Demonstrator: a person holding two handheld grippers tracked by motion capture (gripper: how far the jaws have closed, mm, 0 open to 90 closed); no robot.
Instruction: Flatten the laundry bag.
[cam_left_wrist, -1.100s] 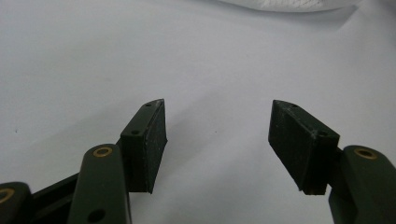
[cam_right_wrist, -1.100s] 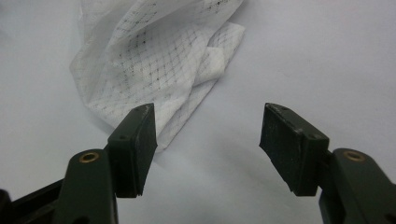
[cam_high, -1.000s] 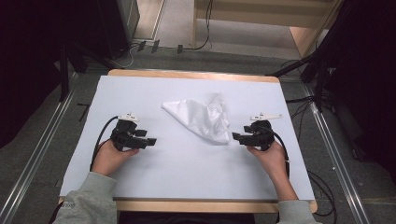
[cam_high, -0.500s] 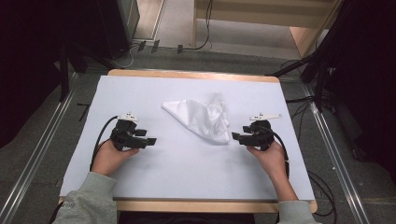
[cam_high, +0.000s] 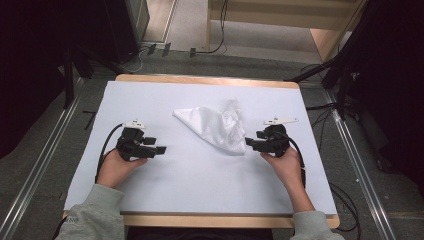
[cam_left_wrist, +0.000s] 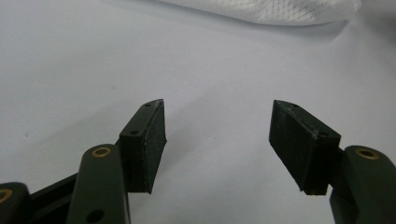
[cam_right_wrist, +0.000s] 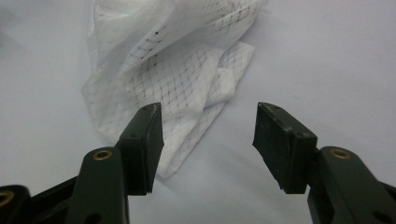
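Right gripper view looks past the right gripper (cam_right_wrist: 208, 123), jaws spread wide with nothing between them, onto the near corner of a crumpled white mesh cloth (cam_right_wrist: 173, 70), just ahead and toward its left jaw. The cloth looks light, limp and thin, likely to slump and slide on the smooth white table (cam_high: 200, 185), so a pinch on that layered corner or a raised fold seems the best hold. In the high view the cloth (cam_high: 215, 125) lies mid-table, close beside the right gripper (cam_high: 250, 144) and well apart from the left gripper (cam_high: 161, 149), which is also wide open and empty; whether the right jaw tips touch fabric is hard to tell.
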